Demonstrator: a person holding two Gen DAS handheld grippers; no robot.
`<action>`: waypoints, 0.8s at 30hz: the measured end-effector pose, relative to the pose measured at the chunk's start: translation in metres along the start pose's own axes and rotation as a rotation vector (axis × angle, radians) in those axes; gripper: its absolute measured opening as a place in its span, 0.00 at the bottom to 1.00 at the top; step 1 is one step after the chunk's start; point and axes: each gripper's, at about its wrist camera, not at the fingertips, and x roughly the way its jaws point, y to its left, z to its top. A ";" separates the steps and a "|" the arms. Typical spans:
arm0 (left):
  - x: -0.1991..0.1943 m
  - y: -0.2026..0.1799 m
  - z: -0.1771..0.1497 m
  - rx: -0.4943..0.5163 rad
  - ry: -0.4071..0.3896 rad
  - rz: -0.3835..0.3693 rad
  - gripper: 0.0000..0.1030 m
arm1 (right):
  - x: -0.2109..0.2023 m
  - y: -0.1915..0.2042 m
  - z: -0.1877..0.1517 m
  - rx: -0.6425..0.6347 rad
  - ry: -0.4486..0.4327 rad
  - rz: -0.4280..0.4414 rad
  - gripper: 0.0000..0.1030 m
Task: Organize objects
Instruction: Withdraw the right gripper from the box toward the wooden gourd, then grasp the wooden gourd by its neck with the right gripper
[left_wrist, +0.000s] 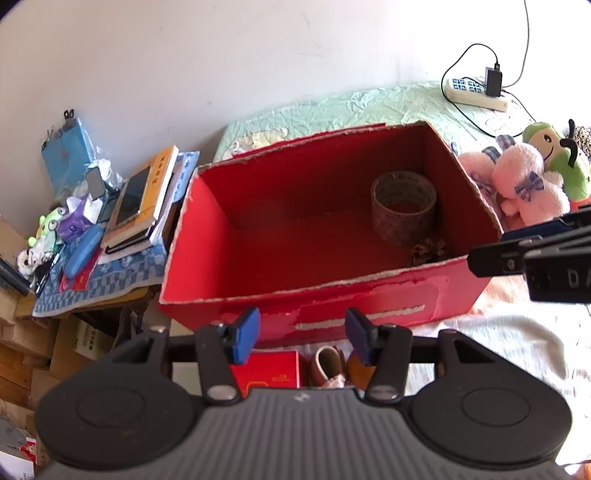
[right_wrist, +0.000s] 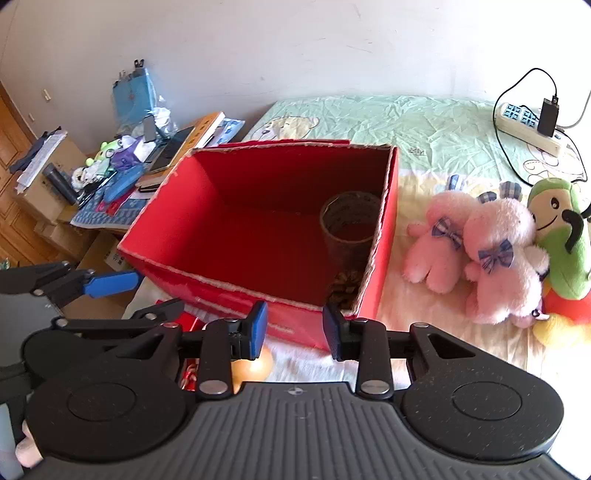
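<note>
White wall and a bed (right_wrist: 424, 122) with a pale green sheet fill the background, with a cluttered bench (left_wrist: 92, 291) at the bedside.

Left tongs (left_wrist: 302, 338) stand parted with nothing between the blue pads, hovering just before the near wall of the red box (left_wrist: 207, 258). Right tongs (right_wrist: 294, 329) are likewise released and empty, poised at the box's near right corner. In the right wrist view the left tongs show at the left edge, one blue pad pointing toward the box.

Below the left tongs, on the white blanket (left_wrist: 517, 339), lie a small red packet (left_wrist: 273, 373) and a small brown shoe (left_wrist: 328, 363). An orange ball (right_wrist: 255, 365) sits under the right tongs.

Inside the open box, a roll of clear tape (left_wrist: 403, 206) stands on end toward the far right corner, and a pine cone (left_wrist: 428, 251) lies just in front of it against the near wall. Everything else of the box floor is bare red card.

Right of the box, two pink plush rabbits (right_wrist: 476, 251) with checked bows lean together on the bed, touching a green and white plush (right_wrist: 561, 236). Farther back a power strip (right_wrist: 528, 125) with a black plug and cable rests on the sheet.

On the bench, books (left_wrist: 147, 199), a phone (left_wrist: 131, 197), a blue case (left_wrist: 83, 251) and small toys are piled on a blue patterned cloth.
</note>
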 end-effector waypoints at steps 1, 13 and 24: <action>0.000 -0.001 -0.001 0.001 0.002 0.001 0.54 | -0.001 0.001 -0.003 0.001 -0.001 0.006 0.34; 0.010 -0.007 -0.019 0.007 0.060 -0.008 0.56 | 0.009 0.001 -0.031 0.086 0.050 0.058 0.34; 0.029 -0.004 -0.041 -0.010 0.114 -0.056 0.56 | 0.028 0.000 -0.050 0.164 0.091 0.078 0.35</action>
